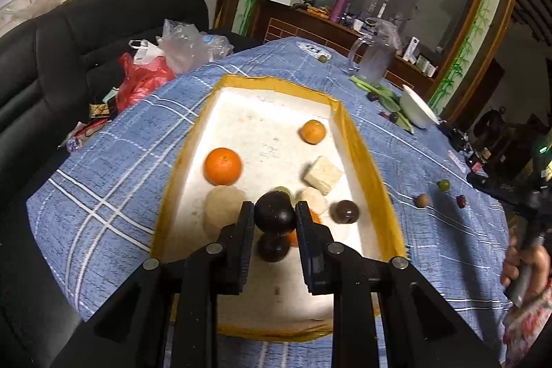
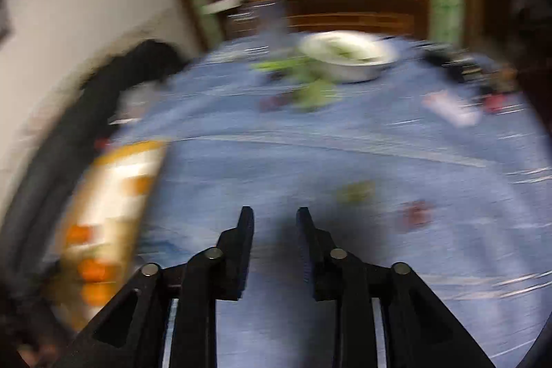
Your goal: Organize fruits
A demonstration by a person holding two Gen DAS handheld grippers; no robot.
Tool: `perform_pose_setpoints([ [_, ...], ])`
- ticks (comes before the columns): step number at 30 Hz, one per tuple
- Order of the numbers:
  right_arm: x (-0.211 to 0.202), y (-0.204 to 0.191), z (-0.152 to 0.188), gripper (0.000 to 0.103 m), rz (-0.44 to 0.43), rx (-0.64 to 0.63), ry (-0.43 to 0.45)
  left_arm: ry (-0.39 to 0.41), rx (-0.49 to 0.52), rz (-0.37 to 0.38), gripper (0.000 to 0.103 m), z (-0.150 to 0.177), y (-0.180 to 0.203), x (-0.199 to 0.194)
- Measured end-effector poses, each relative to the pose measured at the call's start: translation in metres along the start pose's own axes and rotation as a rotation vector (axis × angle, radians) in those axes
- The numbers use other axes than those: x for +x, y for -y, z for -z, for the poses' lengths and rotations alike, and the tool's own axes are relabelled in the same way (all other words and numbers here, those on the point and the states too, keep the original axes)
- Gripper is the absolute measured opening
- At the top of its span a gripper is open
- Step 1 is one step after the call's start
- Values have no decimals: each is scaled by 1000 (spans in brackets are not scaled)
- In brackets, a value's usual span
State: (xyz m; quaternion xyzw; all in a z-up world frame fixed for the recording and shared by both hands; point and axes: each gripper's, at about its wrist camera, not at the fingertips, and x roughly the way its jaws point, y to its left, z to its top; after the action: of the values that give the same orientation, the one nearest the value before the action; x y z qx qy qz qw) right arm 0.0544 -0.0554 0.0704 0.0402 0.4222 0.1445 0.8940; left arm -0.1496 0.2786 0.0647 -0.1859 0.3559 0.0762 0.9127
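We are holding a round, dark, glossy fruit clamped between the two black fingers of our left gripper, carrying it above the near part of a white foam box with yellow-taped edges that is sitting on the blue plaid tablecloth. Inside the box we are seeing a large orange at the left, a smaller orange toward the far right corner, a pale cream cube-shaped block, two pale round fruits, a dark brown glossy ball-shaped fruit by the right wall, and another dark fruit directly beneath the one we are gripping. On the cloth to the right of the box, three small fruits are lying loose: a brown one, a green one and a dark red one.

Our right gripper is hanging over bare cloth with its jaws parted and nothing between them. Its view is heavily blurred; we are making out only a white bowl at the far side, the box at the left edge, and green and red smudges near the fingertips.
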Motion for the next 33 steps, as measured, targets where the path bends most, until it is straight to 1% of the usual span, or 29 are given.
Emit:
perform_pose_setpoints([
  [2, 9, 38, -4, 34, 110, 36, -8, -3, 12, 1, 23, 0, 6, 1],
  [4, 22, 68, -3, 34, 155, 82, -37, -6, 21, -5, 23, 0, 10, 1],
  [7, 38, 84, 1, 34, 172, 100, -71, -10, 32, -20, 23, 0, 14, 2],
  [9, 45, 90, 7, 34, 159, 100, -88, -11, 36, -26, 23, -1, 16, 2],
  [11, 55, 87, 9, 33, 155, 102, -95, -12, 40, -33, 23, 0, 17, 2],
  [12, 58, 87, 9, 31, 154, 106, -95, -13, 41, -36, 23, 0, 18, 3],
  [13, 59, 85, 9, 22, 160, 100, -80, -15, 41, -37, 23, 0, 18, 2],
  [15, 55, 87, 11, 21, 153, 98, -80, -17, 38, -38, 23, 0, 17, 3],
  [19, 47, 83, 10, 21, 91, 121, -75, -14, 27, -51, 23, -1, 9, 3],
  [23, 31, 58, 11, 22, -24, 120, -73, -25, 6, -63, 23, -1, -3, 5],
  [26, 19, 19, 11, 22, -129, 75, -79, -45, -3, -69, 23, 2, -9, 8],
  [28, 13, -17, 13, 22, -207, 24, -95, -59, 0, -71, 23, 4, -10, 10],
  [33, 9, -103, 28, 23, -351, -107, -142, -77, 11, -81, 23, 9, -10, 12],
])
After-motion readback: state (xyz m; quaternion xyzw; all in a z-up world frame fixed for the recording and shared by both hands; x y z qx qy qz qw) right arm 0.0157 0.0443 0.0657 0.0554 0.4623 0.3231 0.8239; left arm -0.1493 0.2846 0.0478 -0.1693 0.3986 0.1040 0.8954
